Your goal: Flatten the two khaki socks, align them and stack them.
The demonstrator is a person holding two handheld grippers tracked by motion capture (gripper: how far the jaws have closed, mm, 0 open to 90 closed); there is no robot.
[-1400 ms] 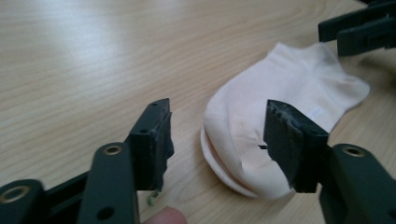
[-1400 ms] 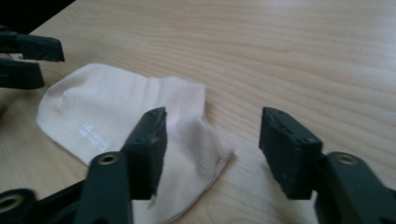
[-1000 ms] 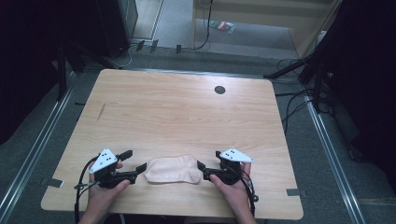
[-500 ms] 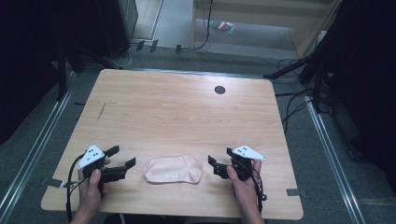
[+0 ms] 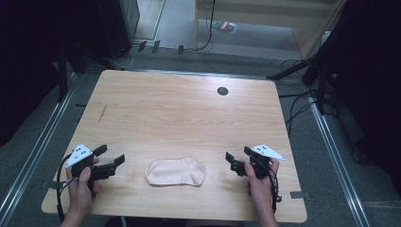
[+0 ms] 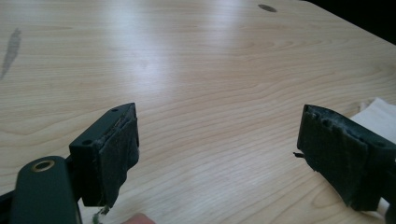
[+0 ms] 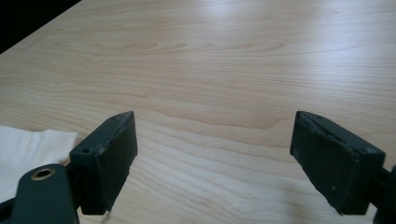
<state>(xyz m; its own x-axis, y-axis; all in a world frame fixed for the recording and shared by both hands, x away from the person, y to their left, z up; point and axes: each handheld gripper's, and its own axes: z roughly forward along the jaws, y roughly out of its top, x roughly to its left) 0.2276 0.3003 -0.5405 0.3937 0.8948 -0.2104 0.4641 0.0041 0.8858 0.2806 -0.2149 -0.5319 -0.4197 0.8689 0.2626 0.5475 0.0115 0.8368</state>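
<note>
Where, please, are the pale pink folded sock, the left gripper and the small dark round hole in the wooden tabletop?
Pale pink folded sock (image 5: 175, 172), high view, middle of the fabric.
Left gripper (image 5: 112, 158), high view, midway between its open fingertips.
Small dark round hole (image 5: 222, 91), high view, its centre, at the table's far side.

The right hand-held gripper (image 7: 212, 154) looks along its own two black jaws, which rise from the bottom of the frame and stand wide apart with nothing but bare wood between them. The left jaw carries a dark arm with a brass-ringed hole near the bottom left corner. The pale wooden surface (image 7: 219, 70) stretches away to the far side, its grain running across the frame, with a soft glare in the far part. At the near left a white folded cloth (image 7: 28, 151) lies flat on the surface (its corner sits just beside the left jaw). The far left corner is dark beyond the edge of the surface.
</note>
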